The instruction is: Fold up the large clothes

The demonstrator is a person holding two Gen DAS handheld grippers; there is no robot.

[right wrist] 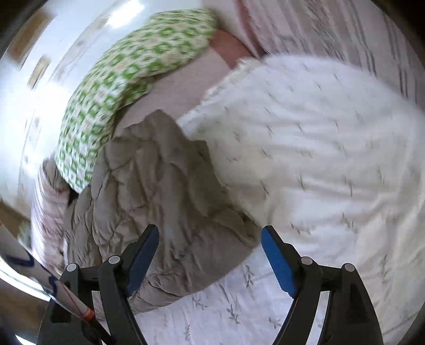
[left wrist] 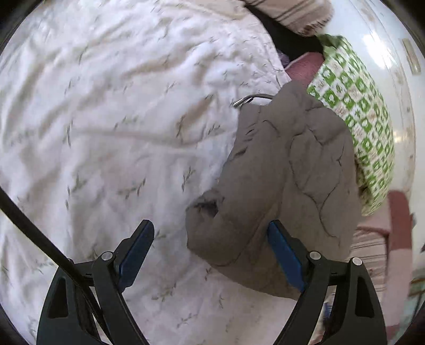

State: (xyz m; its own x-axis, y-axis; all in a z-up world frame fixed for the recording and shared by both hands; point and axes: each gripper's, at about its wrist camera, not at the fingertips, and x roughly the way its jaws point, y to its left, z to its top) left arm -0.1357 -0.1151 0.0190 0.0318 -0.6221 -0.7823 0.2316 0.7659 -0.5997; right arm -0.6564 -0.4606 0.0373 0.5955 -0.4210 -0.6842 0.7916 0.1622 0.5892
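Note:
A grey-brown quilted garment [left wrist: 287, 175] lies bunched on a white bedcover with a leaf print [left wrist: 106, 119]. A metal hanger hook [left wrist: 249, 98] sticks out at its far end. My left gripper [left wrist: 211, 232] is open just above the garment's near edge, holding nothing. In the right wrist view the same garment [right wrist: 159, 201] lies crumpled at the left of the bedcover [right wrist: 318, 159]. My right gripper [right wrist: 209, 236] is open over the garment's near edge, holding nothing.
A green and white patterned pillow [left wrist: 356, 106] lies beside the garment; it also shows in the right wrist view [right wrist: 119, 85]. A pink striped sheet [right wrist: 305, 24] and dark red fabric [left wrist: 398, 220] lie at the bed's edge. A white wall [left wrist: 385, 39] stands behind.

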